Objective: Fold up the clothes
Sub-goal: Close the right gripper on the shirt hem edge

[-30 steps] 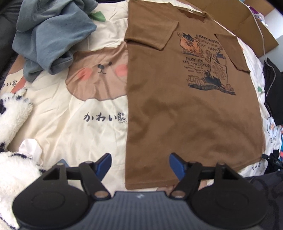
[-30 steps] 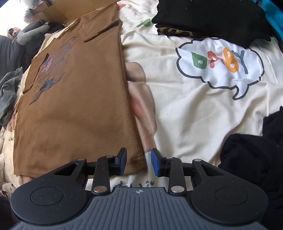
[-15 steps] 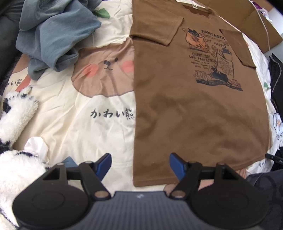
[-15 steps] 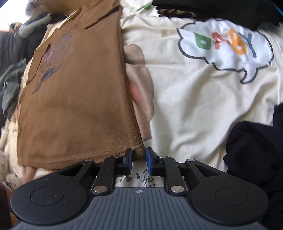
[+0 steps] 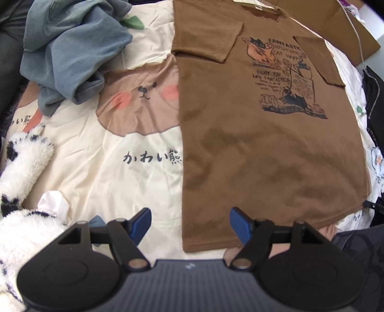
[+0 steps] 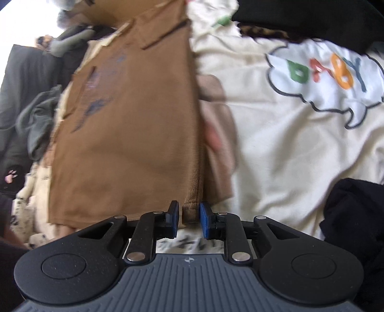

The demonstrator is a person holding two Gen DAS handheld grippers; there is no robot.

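A brown T-shirt (image 5: 264, 144) with a cat print lies flat on the bed, both sleeves folded in. My left gripper (image 5: 189, 224) hangs open over its bottom left corner, one pad above the hem and the other above the sheet. In the right wrist view the same T-shirt (image 6: 132, 144) runs away from me. My right gripper (image 6: 189, 220) has the bottom right hem corner bunched between its blue pads; the jaws are opening slightly while the cloth stays pinched.
A cream bedsheet (image 5: 108, 168) with a bear print lies under everything. A blue-grey garment (image 5: 72, 52) is heaped at the far left, and a fluffy white plush (image 5: 21, 168) at the near left. Cardboard (image 5: 336, 21) lies beyond the collar. Black clothes (image 6: 355, 216) lie right of the shirt.
My right gripper narrowed from a wider gap and took the shirt's hem corner between its pads, tilting as it did. The left gripper stayed open and in place.
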